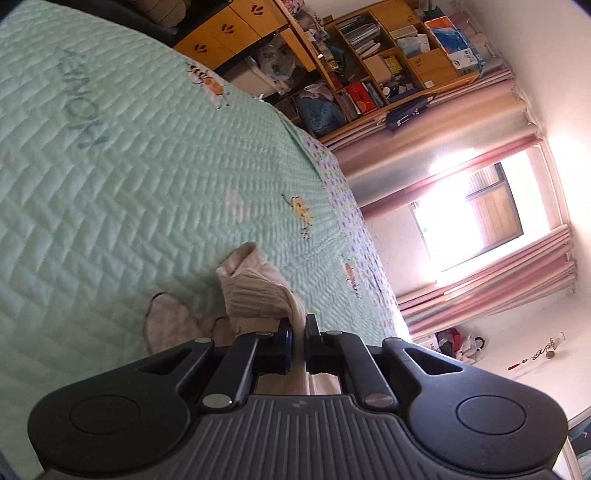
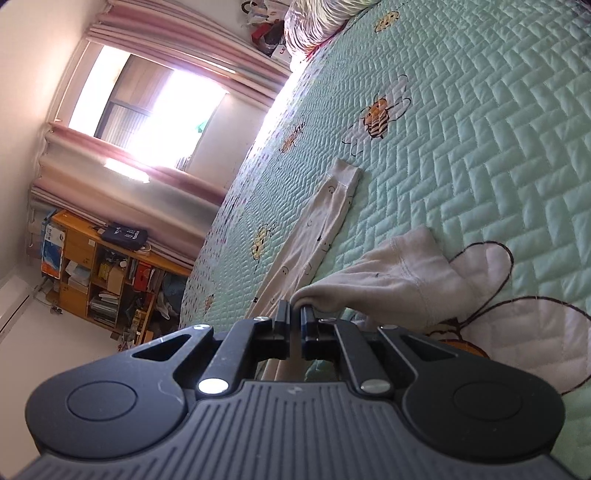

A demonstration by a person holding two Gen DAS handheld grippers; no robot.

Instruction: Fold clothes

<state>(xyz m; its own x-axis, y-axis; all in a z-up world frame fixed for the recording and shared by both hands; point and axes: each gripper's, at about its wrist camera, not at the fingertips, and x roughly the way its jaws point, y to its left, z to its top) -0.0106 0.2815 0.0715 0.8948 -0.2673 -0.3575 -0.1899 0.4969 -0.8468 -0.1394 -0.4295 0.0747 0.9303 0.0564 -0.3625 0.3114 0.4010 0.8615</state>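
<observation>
A small cream garment with tiny smiley prints, baby trousers by the look, lies on a mint-green quilted bedspread. In the left wrist view my left gripper [image 1: 298,325] is shut on a fold of the cream garment [image 1: 255,291], which bunches up just ahead of the fingers. In the right wrist view my right gripper [image 2: 293,308] is shut on another edge of the garment [image 2: 391,280], lifted a little off the bed. One trouser leg [image 2: 325,225] lies flat and stretched away, ending in a ribbed cuff [image 2: 345,173].
The bedspread [image 2: 498,122] has bee and flower embroidery and fills most of both views. A wooden bookshelf [image 1: 388,70] full of books and boxes stands beyond the bed. Pink curtains [image 1: 491,273] frame a bright window. A bundled quilt [image 2: 317,22] lies at the bed's far end.
</observation>
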